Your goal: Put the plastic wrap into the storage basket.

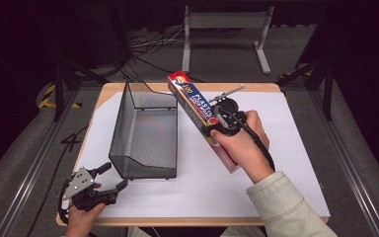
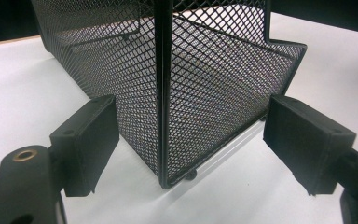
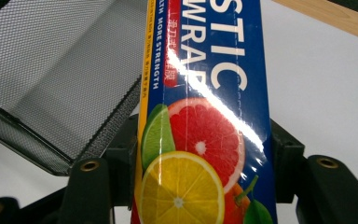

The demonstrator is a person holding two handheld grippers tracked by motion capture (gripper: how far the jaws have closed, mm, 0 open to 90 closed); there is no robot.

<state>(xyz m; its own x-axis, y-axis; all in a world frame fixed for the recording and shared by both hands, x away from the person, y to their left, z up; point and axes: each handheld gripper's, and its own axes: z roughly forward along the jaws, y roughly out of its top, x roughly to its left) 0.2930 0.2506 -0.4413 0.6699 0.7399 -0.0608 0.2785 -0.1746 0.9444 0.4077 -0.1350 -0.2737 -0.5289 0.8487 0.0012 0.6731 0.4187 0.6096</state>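
Observation:
A long blue plastic wrap box (image 1: 197, 111) with citrus fruit pictures hangs tilted above the table, its far end over the mesh basket's right rim. My right gripper (image 1: 216, 129) is shut on the box near its lower half; in the right gripper view both jaws press on the sides of the box (image 3: 205, 116). The black wire mesh basket (image 1: 145, 133) stands on the white sheet, left of centre. My left gripper (image 1: 114, 178) rests at the table's front left corner, open, and points at the basket's near corner (image 2: 164, 130), which stands between its jaws without touching them.
A white sheet (image 1: 276, 148) covers most of the wooden table (image 1: 109, 89). Behind the table stand a white metal frame (image 1: 224, 24) and cables on the floor. Black stand legs flank the table on both sides.

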